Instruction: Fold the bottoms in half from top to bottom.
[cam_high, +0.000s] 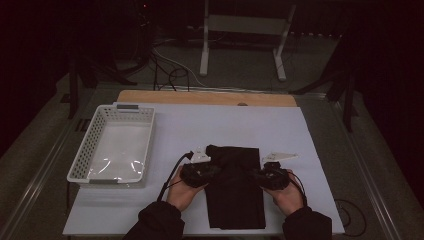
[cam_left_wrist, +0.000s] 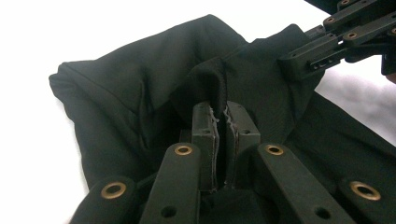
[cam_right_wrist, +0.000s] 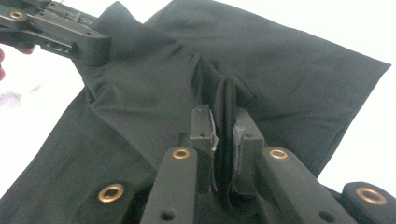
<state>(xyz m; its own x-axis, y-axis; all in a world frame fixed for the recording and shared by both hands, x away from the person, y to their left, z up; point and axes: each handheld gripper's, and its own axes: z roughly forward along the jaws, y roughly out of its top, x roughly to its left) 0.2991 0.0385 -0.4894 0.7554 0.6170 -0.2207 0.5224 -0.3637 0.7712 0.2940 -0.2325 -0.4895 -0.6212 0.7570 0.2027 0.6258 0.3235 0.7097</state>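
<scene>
The black cloth (cam_high: 235, 186) lies folded on the white table (cam_high: 200, 130), close to the person's edge and a little right of the middle. It is a long shape, and its long way runs from the near edge toward the far side. The two grippers sit at about the middle of that length, one on each long edge, so the cloth lies straight between them. The left gripper (cam_high: 212, 171) bites the left edge and the right gripper (cam_high: 256, 174) bites the right edge. Seen from the left gripper (cam_left_wrist: 222, 122), its jaws are squeezed nearly together with a pinched-up ridge of cloth (cam_left_wrist: 154, 93) between them. The right gripper (cam_right_wrist: 225, 123) looks the same, with a thin fold of cloth (cam_right_wrist: 280, 79) caught in its narrow jaws. Both hands look just as near to the cloth, so neither one leads. I think the next move is a fold across the long way, or a lift, and both hands must go together to keep the cloth flat. The white basket (cam_high: 90, 165) waits to the left, nearer the left hand, well apart from the cloth.
</scene>
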